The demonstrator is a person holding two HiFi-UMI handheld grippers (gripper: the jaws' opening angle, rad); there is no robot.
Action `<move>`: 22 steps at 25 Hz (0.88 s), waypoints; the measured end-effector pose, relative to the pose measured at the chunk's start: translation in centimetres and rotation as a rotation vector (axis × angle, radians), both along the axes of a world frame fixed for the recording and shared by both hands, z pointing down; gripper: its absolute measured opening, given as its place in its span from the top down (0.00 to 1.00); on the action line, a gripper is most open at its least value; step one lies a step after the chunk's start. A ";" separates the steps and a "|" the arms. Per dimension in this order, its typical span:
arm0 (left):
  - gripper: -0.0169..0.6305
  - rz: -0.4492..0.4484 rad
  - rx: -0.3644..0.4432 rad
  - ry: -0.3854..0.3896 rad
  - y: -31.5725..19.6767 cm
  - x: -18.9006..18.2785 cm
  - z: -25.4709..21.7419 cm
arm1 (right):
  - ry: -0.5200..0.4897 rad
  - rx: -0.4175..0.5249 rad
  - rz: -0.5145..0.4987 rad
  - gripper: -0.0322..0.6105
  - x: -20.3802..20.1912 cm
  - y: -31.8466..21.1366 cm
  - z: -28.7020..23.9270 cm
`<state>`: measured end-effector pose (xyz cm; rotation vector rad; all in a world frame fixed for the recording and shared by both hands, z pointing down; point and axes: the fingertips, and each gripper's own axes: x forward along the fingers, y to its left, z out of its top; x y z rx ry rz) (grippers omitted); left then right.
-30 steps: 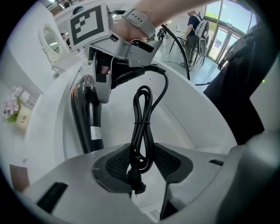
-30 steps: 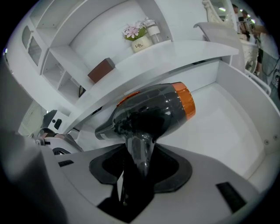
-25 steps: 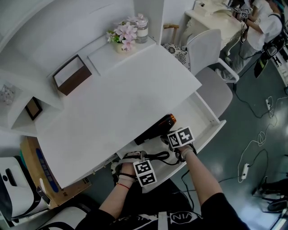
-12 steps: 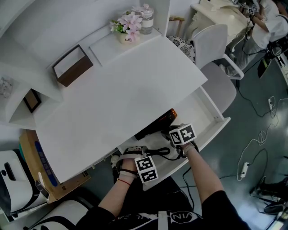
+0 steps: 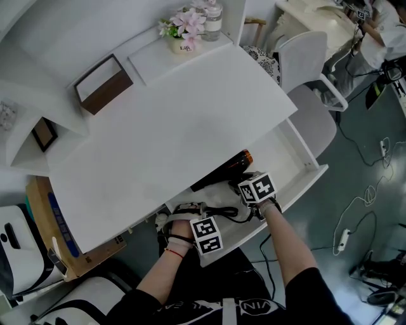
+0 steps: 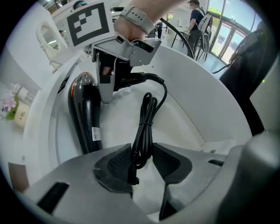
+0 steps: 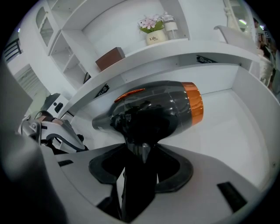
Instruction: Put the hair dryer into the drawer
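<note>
**Hair dryer (image 5: 226,172) inside the open drawer (image 5: 303,154)**

It lies on the drawer floor, partly under the bench (image 5: 171,127) edge. The right tongs (image 7: 142,153) clasp its handle (image 7: 139,186), jaws easing open. The left tongs (image 6: 141,149) are closing on the bundled power cord (image 6: 147,117).

A white desk top (image 5: 171,120) fills the middle of the head view. From under its lower right edge juts an open drawer (image 5: 288,159); a black hair dryer (image 5: 225,172) with an orange ring lies in it, half under the top, its bundled cord (image 6: 148,118) on the drawer floor to its lower left. On the raised ledge along the desk's upper edge stand a flower pot (image 5: 183,35), a jar (image 5: 213,19) and, further left, a brown open box (image 5: 104,84)
</note>
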<state>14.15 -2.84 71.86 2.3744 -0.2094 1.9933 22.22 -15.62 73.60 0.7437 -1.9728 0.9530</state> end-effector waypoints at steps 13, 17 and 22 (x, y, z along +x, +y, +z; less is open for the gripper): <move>0.73 0.020 0.004 -0.031 0.5 -0.3 1.0 | 0.040 0.018 0.001 0.66 0.3 0.1 0.8; 0.73 0.012 -0.009 -0.032 0.8 -0.4 1.0 | 0.037 0.014 0.000 0.66 0.2 0.1 0.7; 0.70 -0.037 -0.024 -0.001 0.5 -0.2 0.5 | 0.059 0.022 0.011 0.62 0.8 0.2 0.5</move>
